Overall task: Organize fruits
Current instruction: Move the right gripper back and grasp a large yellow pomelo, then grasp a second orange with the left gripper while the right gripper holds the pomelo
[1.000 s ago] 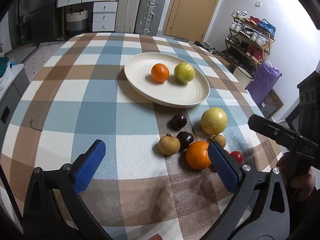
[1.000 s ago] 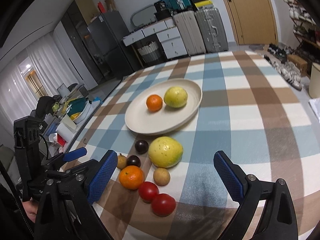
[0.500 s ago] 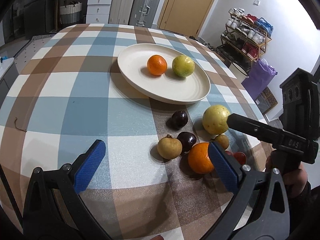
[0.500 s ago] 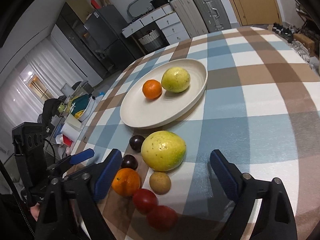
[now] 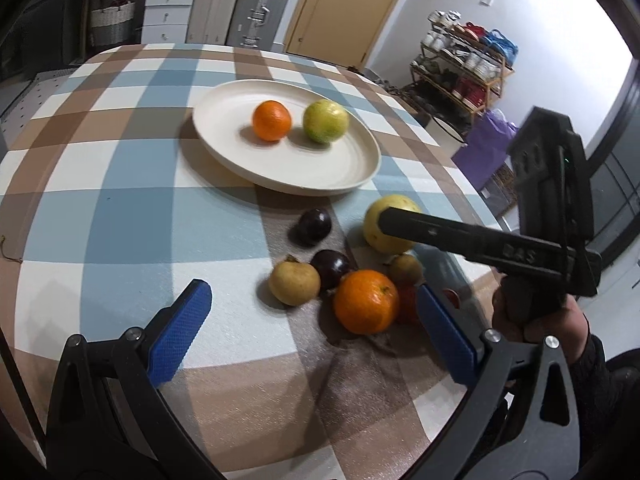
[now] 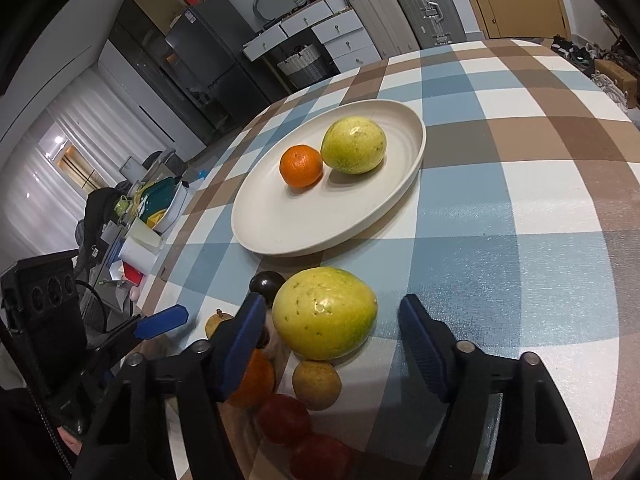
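Note:
A large yellow-green fruit (image 6: 325, 312) lies on the checked cloth between the fingers of my right gripper (image 6: 332, 340). Its jaws are closing, with small gaps still on both sides of the fruit. My left gripper (image 5: 312, 332) stands open low over the cluster, a loose orange (image 5: 366, 300) just inside its right finger. Around the orange lie two dark plums (image 5: 314, 222), two brown fruits (image 5: 294, 283) and red fruits (image 6: 284, 418). The cream plate (image 5: 288, 176) beyond holds an orange (image 5: 271, 120) and a green-yellow fruit (image 5: 325, 121).
The table's rounded edge (image 5: 476, 216) runs close to the right of the cluster. A hand (image 5: 536, 320) holds the right gripper there. Beyond the table stand suitcases (image 5: 240, 4), a door (image 5: 352, 4), a shoe rack (image 5: 464, 68) and a purple bag (image 5: 486, 140).
My right gripper has come forward and down over the large yellow-green fruit, and its jaws have narrowed around it. The left gripper drifted slightly toward the fruit cluster, still open.

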Demonstrator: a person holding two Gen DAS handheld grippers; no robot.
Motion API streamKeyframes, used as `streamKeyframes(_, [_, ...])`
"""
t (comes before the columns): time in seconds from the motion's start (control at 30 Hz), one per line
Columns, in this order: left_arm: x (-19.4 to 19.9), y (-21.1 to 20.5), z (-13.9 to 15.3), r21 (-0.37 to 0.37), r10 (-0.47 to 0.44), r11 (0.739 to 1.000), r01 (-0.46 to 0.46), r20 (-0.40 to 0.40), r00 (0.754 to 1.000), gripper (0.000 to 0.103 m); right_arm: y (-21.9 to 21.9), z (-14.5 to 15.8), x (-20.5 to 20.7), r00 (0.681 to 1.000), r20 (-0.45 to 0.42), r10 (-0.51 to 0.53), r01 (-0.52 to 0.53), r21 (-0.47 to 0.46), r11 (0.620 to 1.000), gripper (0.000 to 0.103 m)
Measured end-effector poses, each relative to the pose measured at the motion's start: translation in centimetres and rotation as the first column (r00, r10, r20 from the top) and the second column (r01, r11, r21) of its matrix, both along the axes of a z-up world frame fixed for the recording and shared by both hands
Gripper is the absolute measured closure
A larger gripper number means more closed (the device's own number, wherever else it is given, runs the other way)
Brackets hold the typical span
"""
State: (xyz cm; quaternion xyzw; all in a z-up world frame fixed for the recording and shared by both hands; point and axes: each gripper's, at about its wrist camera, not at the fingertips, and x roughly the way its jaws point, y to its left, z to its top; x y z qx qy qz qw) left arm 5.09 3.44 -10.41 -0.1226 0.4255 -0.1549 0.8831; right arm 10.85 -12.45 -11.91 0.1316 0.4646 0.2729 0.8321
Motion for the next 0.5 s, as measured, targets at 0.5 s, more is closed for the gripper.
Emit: streamKeyframes(0.5, [0.5,-2.1,-0.8,0.005,-0.055,0.998,0.055,-0.045,0.998,0.003,-0.5,-0.2,0.3,1.0,0.007,0.013,-0.014,0.073,0.997,0.05])
